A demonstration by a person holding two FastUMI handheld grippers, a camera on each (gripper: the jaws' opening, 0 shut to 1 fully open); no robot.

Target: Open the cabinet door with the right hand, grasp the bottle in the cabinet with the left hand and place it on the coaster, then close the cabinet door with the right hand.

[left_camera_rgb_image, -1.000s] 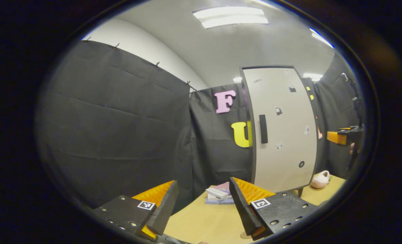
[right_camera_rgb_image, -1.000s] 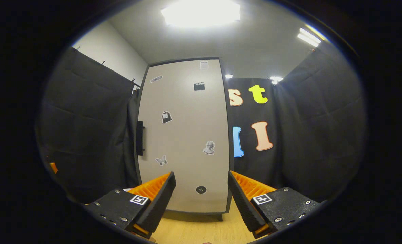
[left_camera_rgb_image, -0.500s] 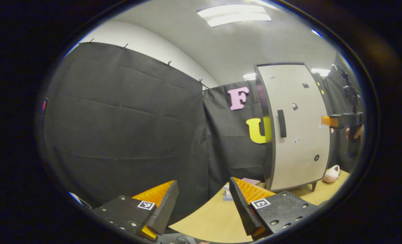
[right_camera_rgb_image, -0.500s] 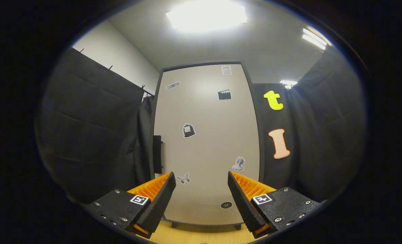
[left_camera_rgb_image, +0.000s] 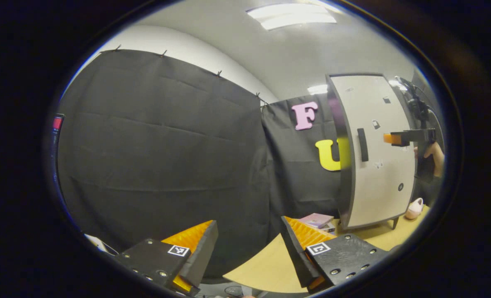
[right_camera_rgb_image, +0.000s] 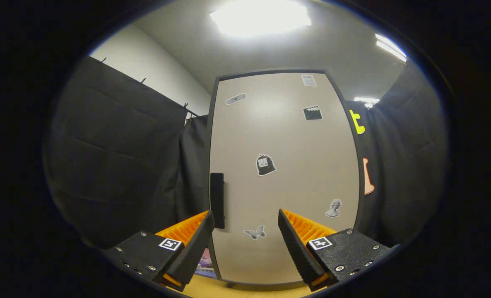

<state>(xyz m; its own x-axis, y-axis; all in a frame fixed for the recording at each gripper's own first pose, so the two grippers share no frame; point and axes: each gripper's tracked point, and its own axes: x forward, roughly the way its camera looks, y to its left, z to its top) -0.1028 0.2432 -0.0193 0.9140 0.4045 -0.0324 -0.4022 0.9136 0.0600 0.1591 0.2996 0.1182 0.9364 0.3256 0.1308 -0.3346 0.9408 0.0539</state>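
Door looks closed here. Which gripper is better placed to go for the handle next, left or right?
Right. The right gripper is open and faces the closed cabinet door, with the handle just above its left finger. The left gripper is open too, but points toward the booth wall, off to the cabinet's side.

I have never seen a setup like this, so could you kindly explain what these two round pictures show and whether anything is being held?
A person holds a two-finger gripper in each hand; a fisheye camera rides on each, looking along its fingers. In the left gripper view, the left gripper is open and holds nothing, above a wooden table with some books and a small pink object. Farther off are the closed cabinet door and the right gripper in a hand. In the right gripper view, the right gripper is open, facing the door near its dark handle.
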